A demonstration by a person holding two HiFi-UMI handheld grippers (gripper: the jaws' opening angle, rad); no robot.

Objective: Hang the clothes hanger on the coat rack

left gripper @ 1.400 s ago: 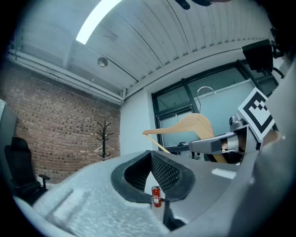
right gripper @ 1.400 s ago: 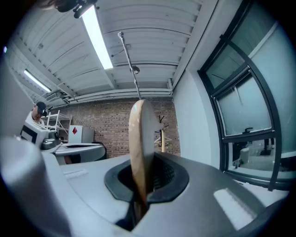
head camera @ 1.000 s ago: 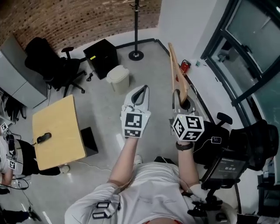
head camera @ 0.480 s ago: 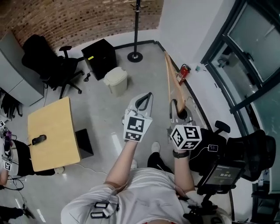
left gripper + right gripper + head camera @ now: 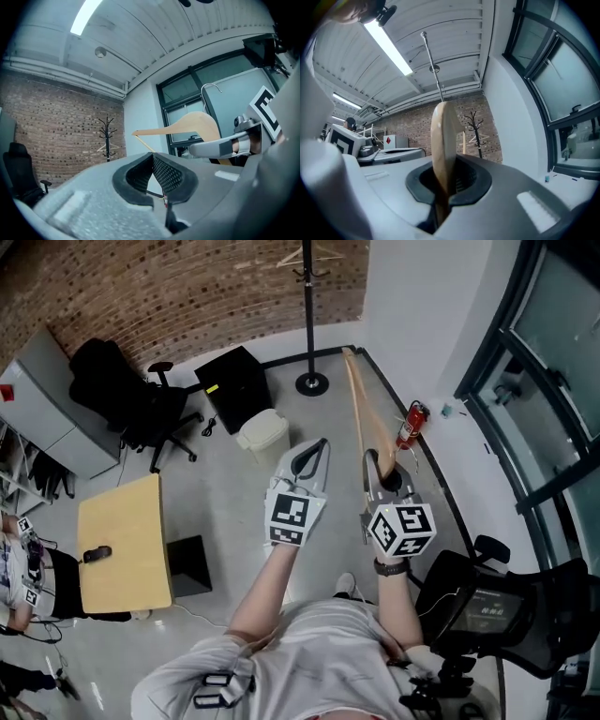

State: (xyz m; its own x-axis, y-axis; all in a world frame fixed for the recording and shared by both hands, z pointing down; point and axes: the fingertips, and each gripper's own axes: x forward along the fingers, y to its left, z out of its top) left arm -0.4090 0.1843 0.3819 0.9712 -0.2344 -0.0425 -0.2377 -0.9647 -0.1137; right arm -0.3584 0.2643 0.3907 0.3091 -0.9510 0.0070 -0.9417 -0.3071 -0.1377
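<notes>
By window [image 5: 548,371], R tongs [image 5: 376,461] clamp clothes hanger [image 5: 355,407]; L tongs [image 5: 317,448] closed, empty; coat rack [image 5: 307,315] ahead.

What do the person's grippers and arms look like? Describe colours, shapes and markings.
The left gripper and right gripper have light grey, wedge-shaped bodies with black textured pads. Each carries a white cube with black square markers. The person wears a pale short-sleeved T-shirt and a dark wristband.
</notes>
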